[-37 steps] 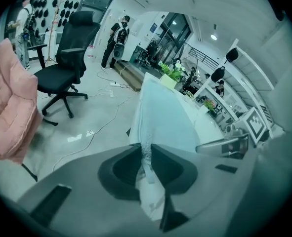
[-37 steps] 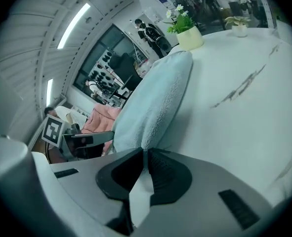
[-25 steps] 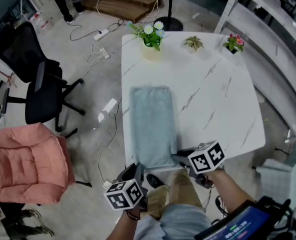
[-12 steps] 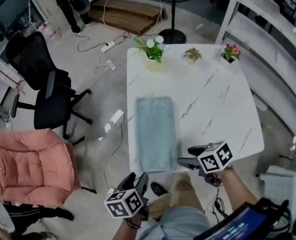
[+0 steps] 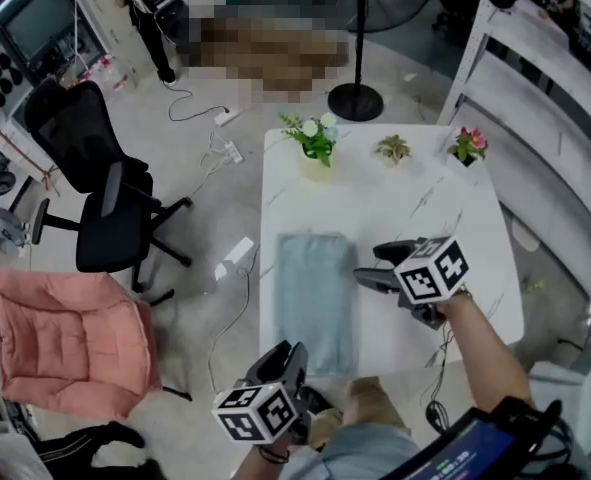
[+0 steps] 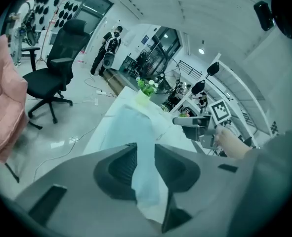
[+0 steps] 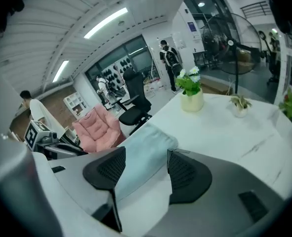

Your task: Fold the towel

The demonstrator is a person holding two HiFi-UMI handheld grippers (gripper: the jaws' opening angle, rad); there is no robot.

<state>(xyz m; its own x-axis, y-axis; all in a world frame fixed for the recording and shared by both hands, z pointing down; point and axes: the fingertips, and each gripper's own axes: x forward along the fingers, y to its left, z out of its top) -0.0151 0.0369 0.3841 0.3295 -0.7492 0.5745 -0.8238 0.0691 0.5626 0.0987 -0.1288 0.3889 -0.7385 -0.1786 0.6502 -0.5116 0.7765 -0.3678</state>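
Observation:
The light blue towel (image 5: 315, 303) lies flat as a long folded strip on the left part of the white marble table (image 5: 425, 208). My right gripper (image 5: 367, 265) hovers over the table just right of the towel, pointing left at it. Its jaws have just been opening and stand open with nothing between them. In the right gripper view the towel (image 7: 153, 137) shows beyond the right gripper (image 7: 146, 159). My left gripper (image 5: 290, 356) hangs off the table's near edge. Its jaws have just been closing a little, still apart and empty. The towel (image 6: 131, 127) lies ahead of the left gripper (image 6: 145, 149).
Three small potted plants stand along the table's far edge: white flowers (image 5: 315, 143), a green sprig (image 5: 393, 150), pink flowers (image 5: 467, 145). A black office chair (image 5: 95, 188) and a pink cushioned chair (image 5: 70, 338) stand left. White shelving (image 5: 545, 118) runs along the right. Cables cross the floor.
Both grippers have let go of the towel's near end and lifted away. The right one swung farther over the table beside the towel; the left drew back off the near edge.

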